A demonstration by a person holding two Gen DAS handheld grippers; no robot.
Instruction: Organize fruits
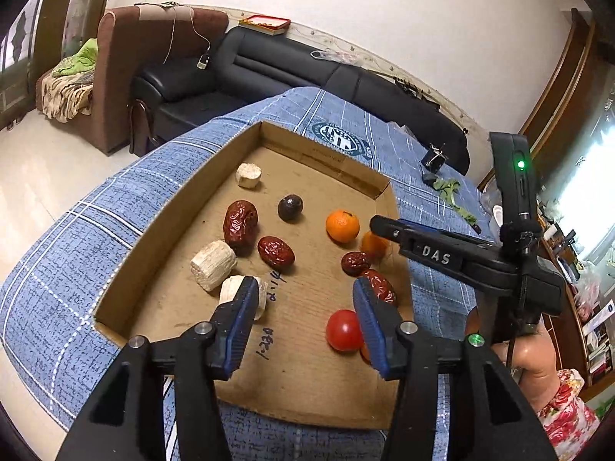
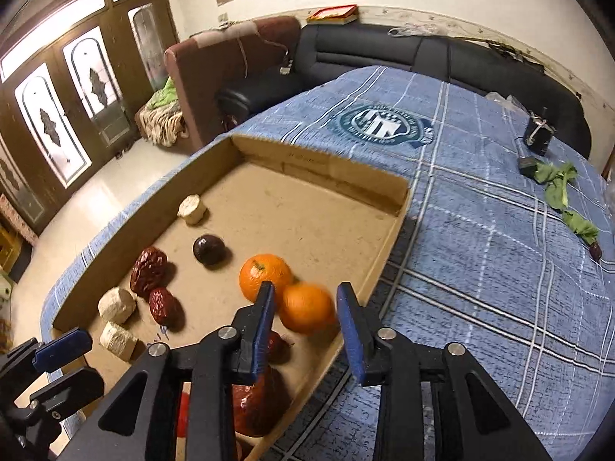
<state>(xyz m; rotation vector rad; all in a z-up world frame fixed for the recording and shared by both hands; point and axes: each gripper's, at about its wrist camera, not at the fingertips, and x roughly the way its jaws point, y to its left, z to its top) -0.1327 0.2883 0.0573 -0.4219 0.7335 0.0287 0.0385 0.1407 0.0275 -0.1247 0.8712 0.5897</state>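
A shallow cardboard tray (image 1: 319, 392) lies on a blue checked cloth. In it are two oranges (image 1: 342, 225), several red dates (image 1: 240, 224), a dark round fruit (image 1: 290, 207), a red tomato (image 1: 343, 330) and several pale cut chunks (image 1: 213, 265). My left gripper (image 1: 303, 294) is open and empty above the tray's near part, tomato by its right finger. My right gripper (image 2: 305, 301) is open; a blurred orange (image 2: 306, 308) sits between its fingers, not clamped. The other orange (image 2: 264, 276) lies just beyond. The right gripper also shows in the left wrist view (image 1: 384, 226).
The tray's right wall (image 2: 388, 246) is near my right gripper. Green leaves (image 2: 557, 184), a small dark fruit (image 2: 595, 250) and a black clip device (image 2: 540, 134) lie on the cloth to the right. A black sofa (image 2: 384, 53) stands behind.
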